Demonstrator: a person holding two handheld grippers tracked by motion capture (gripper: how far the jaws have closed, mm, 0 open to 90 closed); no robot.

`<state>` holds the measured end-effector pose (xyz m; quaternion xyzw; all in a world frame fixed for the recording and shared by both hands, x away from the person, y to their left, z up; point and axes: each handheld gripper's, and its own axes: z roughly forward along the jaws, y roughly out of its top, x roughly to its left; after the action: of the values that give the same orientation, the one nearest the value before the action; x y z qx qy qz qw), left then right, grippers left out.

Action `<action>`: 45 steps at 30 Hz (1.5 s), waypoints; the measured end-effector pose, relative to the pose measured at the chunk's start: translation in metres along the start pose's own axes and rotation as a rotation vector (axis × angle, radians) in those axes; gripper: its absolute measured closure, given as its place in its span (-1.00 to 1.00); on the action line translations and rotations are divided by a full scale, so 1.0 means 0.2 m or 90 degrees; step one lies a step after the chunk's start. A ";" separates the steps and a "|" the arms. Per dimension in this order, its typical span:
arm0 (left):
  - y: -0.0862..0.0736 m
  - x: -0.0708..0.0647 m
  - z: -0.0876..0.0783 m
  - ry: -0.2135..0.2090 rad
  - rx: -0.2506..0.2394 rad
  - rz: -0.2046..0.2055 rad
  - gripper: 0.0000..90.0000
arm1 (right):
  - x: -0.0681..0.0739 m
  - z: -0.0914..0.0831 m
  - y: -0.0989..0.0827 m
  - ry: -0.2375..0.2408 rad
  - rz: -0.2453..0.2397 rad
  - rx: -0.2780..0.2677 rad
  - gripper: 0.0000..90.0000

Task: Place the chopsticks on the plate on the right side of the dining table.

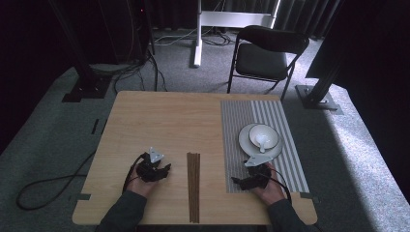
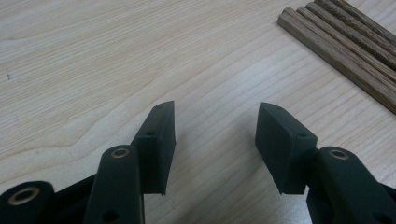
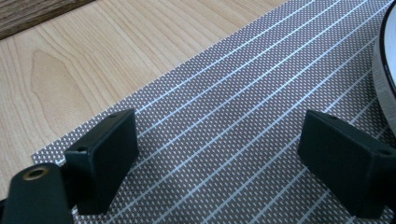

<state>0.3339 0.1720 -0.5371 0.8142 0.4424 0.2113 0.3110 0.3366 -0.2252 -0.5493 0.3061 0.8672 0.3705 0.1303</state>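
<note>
I see a wooden table (image 1: 159, 121) from above. My left gripper (image 1: 167, 169) rests low over the bare wood on the near left side. Its jaws stand apart, and there is nothing between them. In the left gripper view (image 2: 215, 135) I see only plain wood in the gap.

The chopsticks (image 1: 193, 186) lie in a tidy bundle down the middle of the near part of the table. They are just to the right of my left gripper, close but not touching it. In the left gripper view the chopsticks (image 2: 345, 44) show at the far right corner.

My right gripper (image 1: 235, 181) sits on the near right side, over the near left corner of a striped grey mat (image 1: 285, 159). Its jaws are apart too, with nothing in them. In the right gripper view (image 3: 219, 154) the mat (image 3: 243, 102) lies under the jaws.

A white plate (image 1: 247, 145) sits on the mat, just beyond my right gripper. A white bowl (image 1: 273, 135) stands on the plate. Something small and white lies in the bowl, but I cannot tell what it is.

A black chair (image 1: 263, 53) stands on the floor past the far side of the table.
</note>
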 end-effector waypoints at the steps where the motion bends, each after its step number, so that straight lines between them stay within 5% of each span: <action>1: 0.00 0.01 0.00 -0.002 0.000 -0.003 0.05 | 0.00 0.00 0.00 0.000 0.000 0.000 -0.75; 20: 0.01 -0.01 -0.04 -0.020 -0.015 -0.014 0.06 | 0.00 0.00 0.00 -0.002 0.002 0.000 -0.75; 45: 0.01 -0.13 -0.09 -0.054 -0.038 0.019 0.05 | 0.00 0.00 0.00 -0.003 0.001 0.001 -0.75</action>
<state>0.3096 0.1546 -0.5238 0.8191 0.4102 0.1943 0.3508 0.3363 -0.2250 -0.5492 0.3076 0.8669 0.3696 0.1318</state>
